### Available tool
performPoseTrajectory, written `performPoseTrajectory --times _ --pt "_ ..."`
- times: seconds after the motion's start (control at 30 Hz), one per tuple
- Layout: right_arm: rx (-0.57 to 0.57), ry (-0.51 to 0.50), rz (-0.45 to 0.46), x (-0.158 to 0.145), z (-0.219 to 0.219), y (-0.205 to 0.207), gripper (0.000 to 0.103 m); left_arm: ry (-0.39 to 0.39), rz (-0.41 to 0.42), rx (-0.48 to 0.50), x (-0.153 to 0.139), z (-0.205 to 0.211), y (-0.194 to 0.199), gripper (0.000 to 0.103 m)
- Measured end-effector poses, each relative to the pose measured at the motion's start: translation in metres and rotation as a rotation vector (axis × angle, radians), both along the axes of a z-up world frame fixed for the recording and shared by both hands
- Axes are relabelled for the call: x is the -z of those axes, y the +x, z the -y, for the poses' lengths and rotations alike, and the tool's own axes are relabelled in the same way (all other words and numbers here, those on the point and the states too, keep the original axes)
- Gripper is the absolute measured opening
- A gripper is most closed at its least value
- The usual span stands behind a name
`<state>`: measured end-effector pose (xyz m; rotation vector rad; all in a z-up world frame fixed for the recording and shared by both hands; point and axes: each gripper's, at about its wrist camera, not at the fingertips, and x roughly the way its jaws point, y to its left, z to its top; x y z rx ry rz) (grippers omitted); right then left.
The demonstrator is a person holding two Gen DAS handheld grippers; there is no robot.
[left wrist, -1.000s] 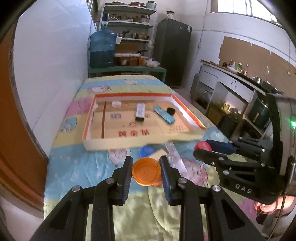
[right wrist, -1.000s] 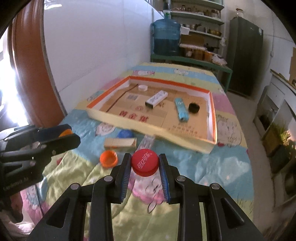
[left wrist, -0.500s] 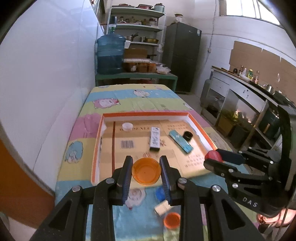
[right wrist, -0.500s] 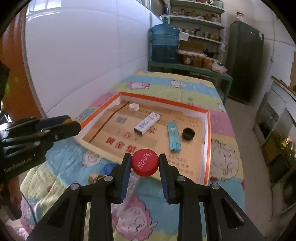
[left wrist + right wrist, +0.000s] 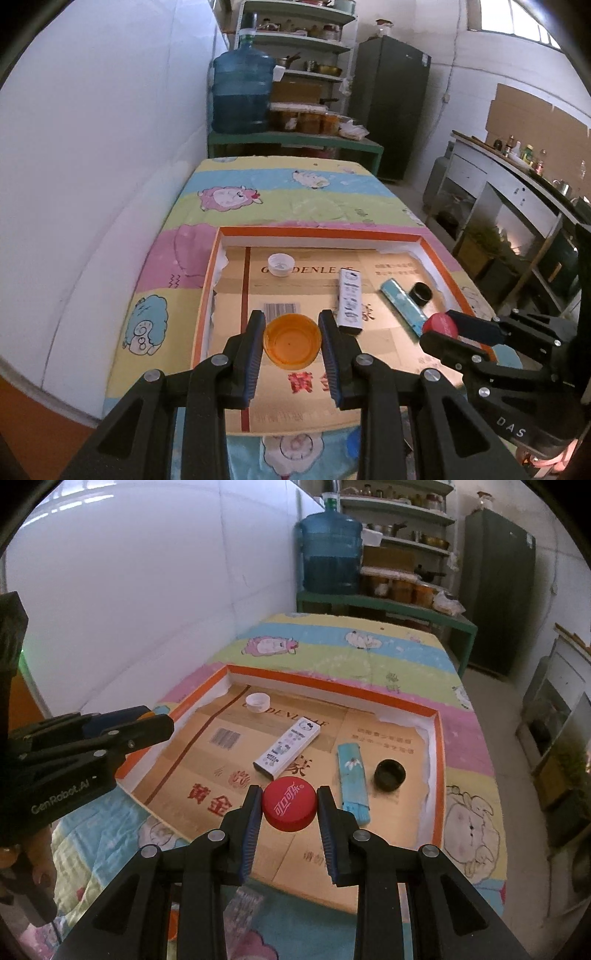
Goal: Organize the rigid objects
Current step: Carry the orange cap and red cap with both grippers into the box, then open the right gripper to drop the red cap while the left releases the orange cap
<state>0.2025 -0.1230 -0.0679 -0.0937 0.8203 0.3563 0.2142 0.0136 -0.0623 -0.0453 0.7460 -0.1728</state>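
Observation:
My left gripper (image 5: pixel 291 345) is shut on an orange cap (image 5: pixel 291 345), open side up, held above the near left part of the cardboard tray (image 5: pixel 321 233). My right gripper (image 5: pixel 290 805) is shut on a red bottle cap (image 5: pixel 290 805) and holds it above the tray's (image 5: pixel 332 682) near middle. In the tray lie a white cap (image 5: pixel 279 264), a white printed box (image 5: pixel 349 302), a light blue box (image 5: pixel 402 307) and a black cap (image 5: pixel 422 292). The right gripper (image 5: pixel 439 325) shows at the right of the left wrist view.
The tray rests on a cartoon-print cloth (image 5: pixel 295 192) over a table against a white wall. A blue cap (image 5: pixel 354 443) lies on the cloth near the tray's front edge. A water jug (image 5: pixel 242 96), shelves and a dark fridge (image 5: pixel 391 103) stand beyond the far end.
Both grippers have risen and moved forward from the cloth to above the tray, each still holding its cap. The loose items on the cloth have dropped out of view below.

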Motion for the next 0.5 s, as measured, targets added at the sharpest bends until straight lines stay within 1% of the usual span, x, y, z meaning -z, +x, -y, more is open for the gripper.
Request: performPoseTrajectory --times 0.5 --pt "-0.023 -0.015 -0.051 0.025 -0.004 0.036 0.031 0.015 -0.056 -0.024 0.026 0.002 0.037 0.03"
